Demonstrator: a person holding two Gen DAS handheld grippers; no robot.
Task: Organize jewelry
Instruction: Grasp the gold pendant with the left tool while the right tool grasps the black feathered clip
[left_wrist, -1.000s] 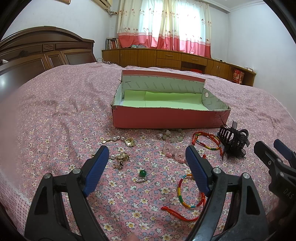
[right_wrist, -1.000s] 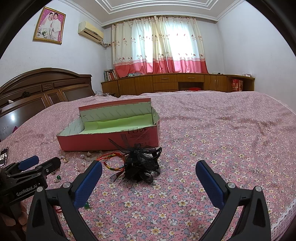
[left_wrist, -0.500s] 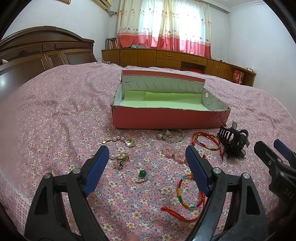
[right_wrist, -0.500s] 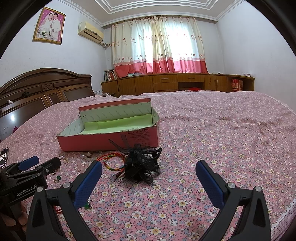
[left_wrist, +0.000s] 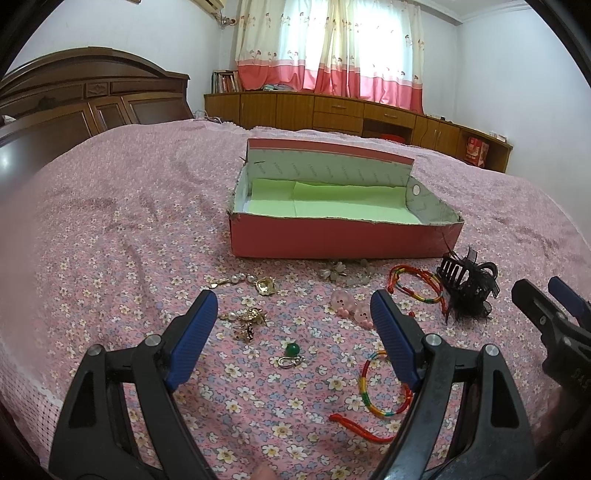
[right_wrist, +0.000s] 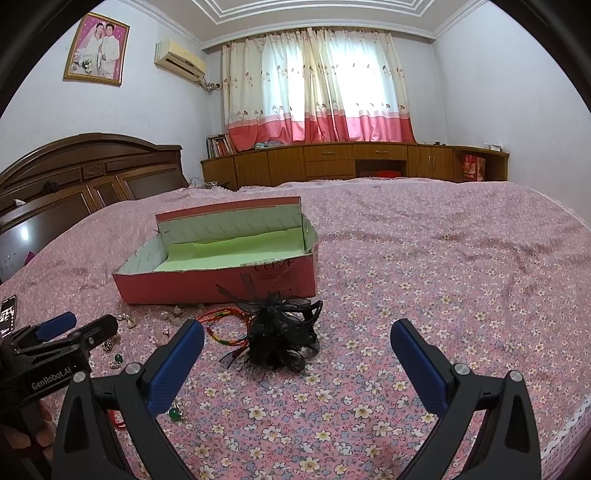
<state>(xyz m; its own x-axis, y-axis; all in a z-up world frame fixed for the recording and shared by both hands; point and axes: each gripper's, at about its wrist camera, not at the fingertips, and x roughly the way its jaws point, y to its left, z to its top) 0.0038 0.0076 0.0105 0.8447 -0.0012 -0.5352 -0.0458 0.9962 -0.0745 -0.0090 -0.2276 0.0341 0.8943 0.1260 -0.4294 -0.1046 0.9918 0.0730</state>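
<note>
The left gripper (left_wrist: 291, 314) hovered with its jaws wide and empty over gold trinkets (left_wrist: 249, 319) too small to identify. A striped bangle (left_wrist: 384, 386) lay half hidden behind its finger. The red box (left_wrist: 343, 230) stood beyond. The right gripper (right_wrist: 297, 345), spread empty, faced the black hairpiece (right_wrist: 280, 338).

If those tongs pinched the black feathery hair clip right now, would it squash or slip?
The black hair clip looks light, since it is mostly gauzy ruffles and thin feathers. That trim would probably squash and flop. Its toothed plastic claw seems stiff, so pinching there likely holds better. It probably would not roll on the bedspread.
</note>
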